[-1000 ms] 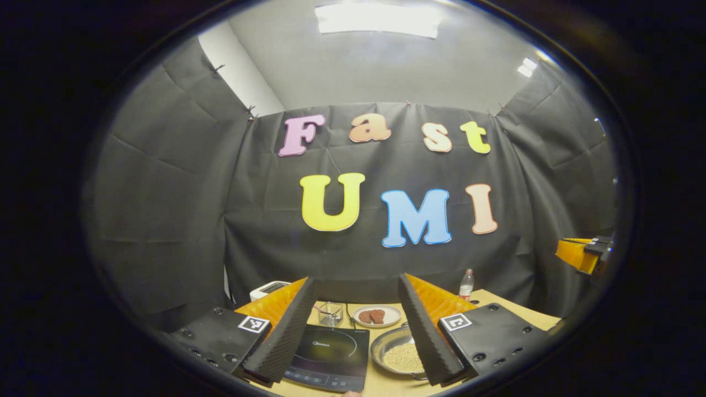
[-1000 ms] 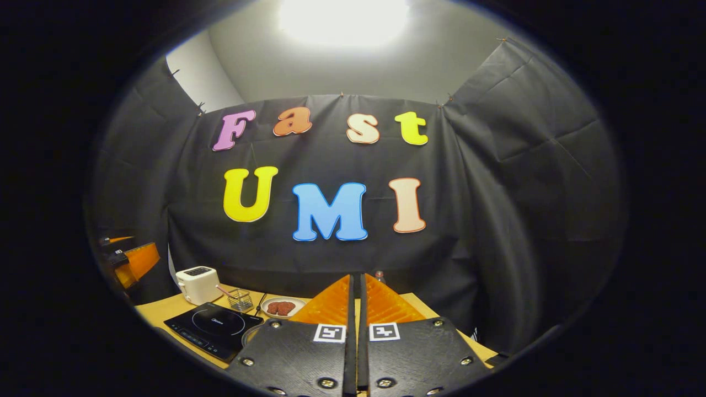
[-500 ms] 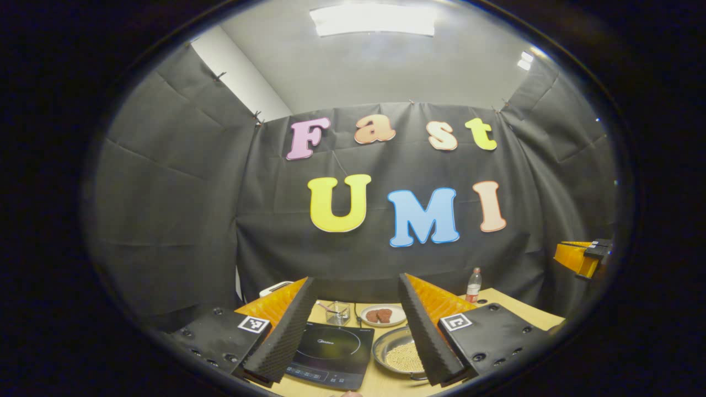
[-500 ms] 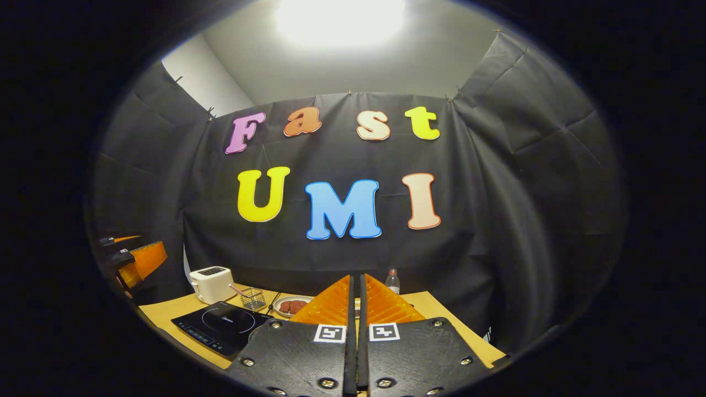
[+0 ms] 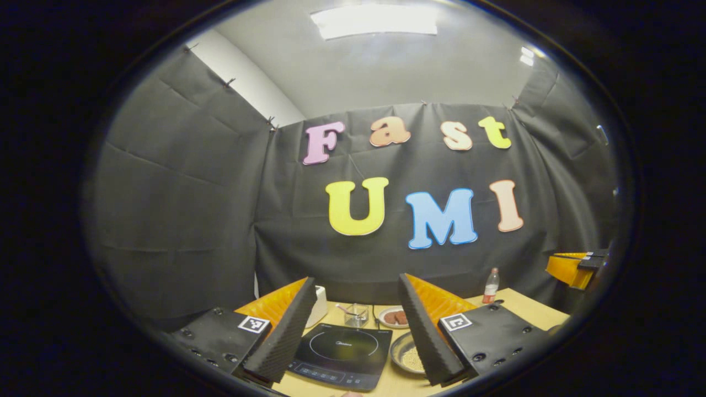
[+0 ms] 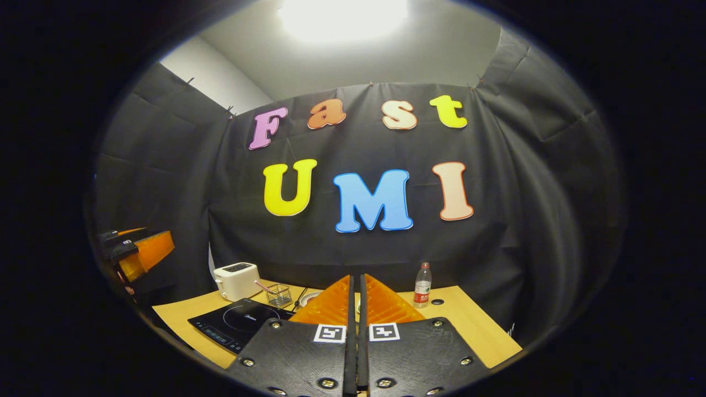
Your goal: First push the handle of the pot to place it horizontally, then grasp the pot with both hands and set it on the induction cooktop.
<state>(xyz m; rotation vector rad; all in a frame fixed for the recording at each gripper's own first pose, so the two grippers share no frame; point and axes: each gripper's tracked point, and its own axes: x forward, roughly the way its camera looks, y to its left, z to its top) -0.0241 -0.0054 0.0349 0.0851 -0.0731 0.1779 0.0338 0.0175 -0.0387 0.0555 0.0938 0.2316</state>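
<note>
Jaws unchanged, left gripper (image 5: 353,320) wide, right gripper (image 6: 356,300) closed empty; both views panned left, pot (image 5: 407,354) untouched, cooktop (image 5: 342,355) bare.

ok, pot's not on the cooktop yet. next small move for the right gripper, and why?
Probably lower the right gripper toward the pot: its fingers are together, suited to pushing the handle, and it is held above the table. The pot sits beside the induction cooktop; its handle is hidden.

Left gripper view: induction cooktop (image 5: 342,355) on tabletop (image 5: 527,306); pot (image 5: 407,358) just right of it; toaster (image 5: 317,306), wire basket (image 5: 357,314), plate (image 5: 394,317) behind; bottle (image 5: 490,285) far right.
</note>
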